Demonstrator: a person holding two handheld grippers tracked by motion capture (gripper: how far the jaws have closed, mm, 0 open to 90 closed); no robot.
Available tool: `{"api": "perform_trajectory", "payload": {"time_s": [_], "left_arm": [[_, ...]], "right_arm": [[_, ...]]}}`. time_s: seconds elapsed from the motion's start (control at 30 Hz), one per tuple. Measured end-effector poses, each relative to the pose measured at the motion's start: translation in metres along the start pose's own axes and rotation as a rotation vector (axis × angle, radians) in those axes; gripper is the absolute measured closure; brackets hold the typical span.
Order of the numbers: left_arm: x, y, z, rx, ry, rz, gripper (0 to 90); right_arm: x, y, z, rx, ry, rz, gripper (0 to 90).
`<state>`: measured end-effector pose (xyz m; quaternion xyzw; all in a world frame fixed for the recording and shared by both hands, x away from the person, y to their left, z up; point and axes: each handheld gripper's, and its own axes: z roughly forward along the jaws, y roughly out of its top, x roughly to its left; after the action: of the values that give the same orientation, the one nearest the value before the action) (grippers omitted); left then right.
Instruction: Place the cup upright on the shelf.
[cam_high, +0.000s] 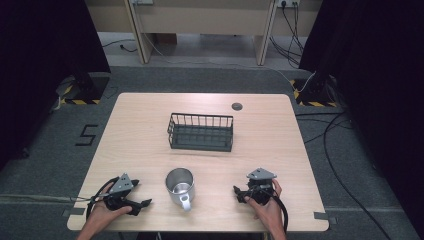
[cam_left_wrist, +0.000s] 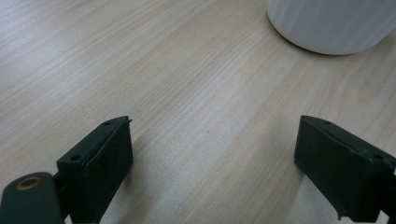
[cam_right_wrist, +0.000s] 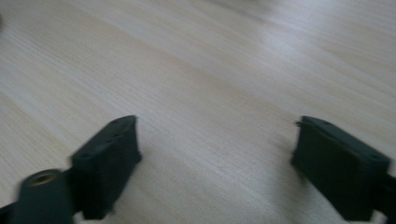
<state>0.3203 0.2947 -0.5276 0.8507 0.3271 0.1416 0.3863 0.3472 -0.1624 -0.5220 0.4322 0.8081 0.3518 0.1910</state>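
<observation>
Evidently a start position: mug (cam_high: 180, 185) stood upright on the tabletop (cam_high: 140, 130) near its front edge, handle toward the person, between both claws and untouched. Wire basket (cam_high: 201, 132) sat farther back, mid-table, likely the mug's destination. Left claw (cam_high: 142, 203) rested low, jaws wide apart, empty, aimed at the mug. Right claw (cam_high: 239, 192) likewise spread wide, holding nothing, pointed inward
</observation>
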Motion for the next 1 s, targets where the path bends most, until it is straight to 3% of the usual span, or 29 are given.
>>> {"api": "perform_trajectory", "payload": {"time_s": [0.07,0.13,0.2,0.37,0.5,0.63,0.73,0.83,1.0], "left_arm": [[0.000,0.000,0.000,0.000,0.000,0.000,10.8],[0.000,0.000,0.000,-0.001,0.000,-0.001,10.8],[0.000,0.000,0.000,-0.001,0.000,-0.001,10.9],[0.000,0.000,0.000,0.000,0.000,-0.001,10.9],[0.000,0.000,0.000,0.000,-0.001,-0.001,11.0],[0.000,0.000,0.000,-0.001,-0.001,-0.001,11.0],[0.000,0.000,0.000,-0.001,0.000,-0.001,10.9],[0.000,0.000,0.000,0.000,-0.001,-0.001,10.9],[0.000,0.000,0.000,0.000,0.000,-0.001,10.9]], "right_arm": [[-0.001,-0.001,-0.002,-0.005,-0.004,0.008,13.8],[-0.001,-0.002,-0.003,-0.009,-0.006,0.007,14.8],[0.002,0.000,-0.005,-0.004,-0.036,-0.029,16.0],[0.013,0.006,-0.015,-0.049,-0.008,-0.056,15.8],[0.030,0.015,-0.025,-0.091,0.014,-0.079,15.4],[0.040,0.019,-0.030,-0.116,0.034,-0.077,15.3],[0.056,0.024,-0.035,-0.150,0.062,-0.057,15.3],[0.062,0.026,-0.036,-0.159,0.071,-0.060,15.3],[0.086,0.032,-0.040,-0.181,0.105,-0.069,15.2]]}}
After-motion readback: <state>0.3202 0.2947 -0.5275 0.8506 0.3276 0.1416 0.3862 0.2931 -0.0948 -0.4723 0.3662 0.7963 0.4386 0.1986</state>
